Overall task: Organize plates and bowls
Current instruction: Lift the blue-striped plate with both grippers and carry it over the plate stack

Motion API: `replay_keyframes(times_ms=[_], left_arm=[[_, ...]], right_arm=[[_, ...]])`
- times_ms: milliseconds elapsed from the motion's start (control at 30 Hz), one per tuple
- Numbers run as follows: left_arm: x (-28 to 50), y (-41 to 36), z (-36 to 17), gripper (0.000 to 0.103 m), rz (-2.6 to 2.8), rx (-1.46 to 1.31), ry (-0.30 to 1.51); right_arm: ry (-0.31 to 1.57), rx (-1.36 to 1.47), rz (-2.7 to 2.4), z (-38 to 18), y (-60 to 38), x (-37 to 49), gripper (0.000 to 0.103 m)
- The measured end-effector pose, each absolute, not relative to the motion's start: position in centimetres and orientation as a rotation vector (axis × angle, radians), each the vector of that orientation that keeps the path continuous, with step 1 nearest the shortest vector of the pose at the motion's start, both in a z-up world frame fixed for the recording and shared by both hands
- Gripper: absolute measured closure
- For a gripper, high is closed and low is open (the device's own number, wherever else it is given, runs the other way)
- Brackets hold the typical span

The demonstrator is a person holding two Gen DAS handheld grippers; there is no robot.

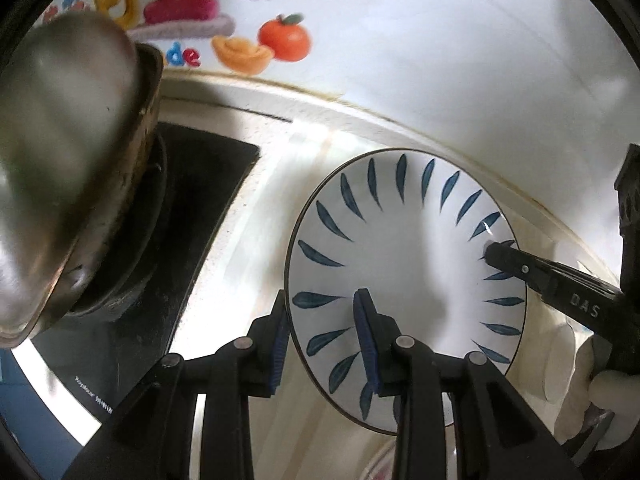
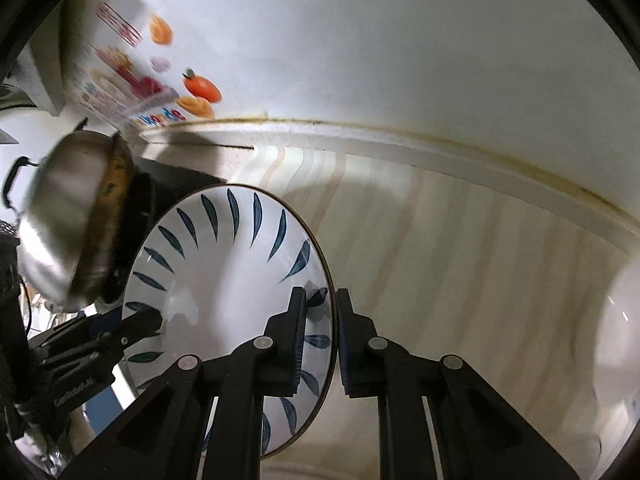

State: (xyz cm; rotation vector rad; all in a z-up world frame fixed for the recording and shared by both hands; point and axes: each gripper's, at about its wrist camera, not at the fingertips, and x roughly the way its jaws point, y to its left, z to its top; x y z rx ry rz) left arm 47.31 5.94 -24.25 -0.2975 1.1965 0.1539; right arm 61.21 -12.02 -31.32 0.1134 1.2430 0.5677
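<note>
A white plate with blue leaf marks around its rim [image 1: 404, 264] is held above the countertop, tilted. My left gripper [image 1: 322, 312] straddles the plate's left rim, one finger in front and one behind; its jaws stand apart around the rim. My right gripper [image 2: 322, 314] is shut on the plate's opposite rim [image 2: 224, 280], one finger on each face. The right gripper's fingers also show in the left wrist view [image 1: 520, 268] at the plate's right edge. The left gripper shows in the right wrist view [image 2: 132, 324] at the plate's left edge.
A steel pot [image 1: 68, 168] sits on a black stove [image 1: 192, 216] to the left. A pale striped countertop [image 2: 460, 280] runs to a white wall with fruit stickers [image 1: 284, 38]. A white rounded object [image 2: 616, 344] lies at the far right. A gloved hand [image 1: 612, 388] holds the right gripper.
</note>
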Motion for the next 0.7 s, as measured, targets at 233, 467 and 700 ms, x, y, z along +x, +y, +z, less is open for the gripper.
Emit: replay_keyframes(times_ms=[233,467,700], left_arm=[[43.9,2.9,-21.3,0.074,0.076,-0.277,1.191],[40.6,-0.9,-20.9,0.074,0.005,-0.218,1.213],[37.2,-4.3,-23.4,0.074,-0.058,-0.149,1.304]], right_arm=[[1.211,0.16,0.542,-27.5,-16.7,54.7,0.087],[1.231,0.2,0.512,-27.2,-20.9,47.8,0.087],[1.291,0.274,0.472,-29.9,-24.5,41.8,0.087]])
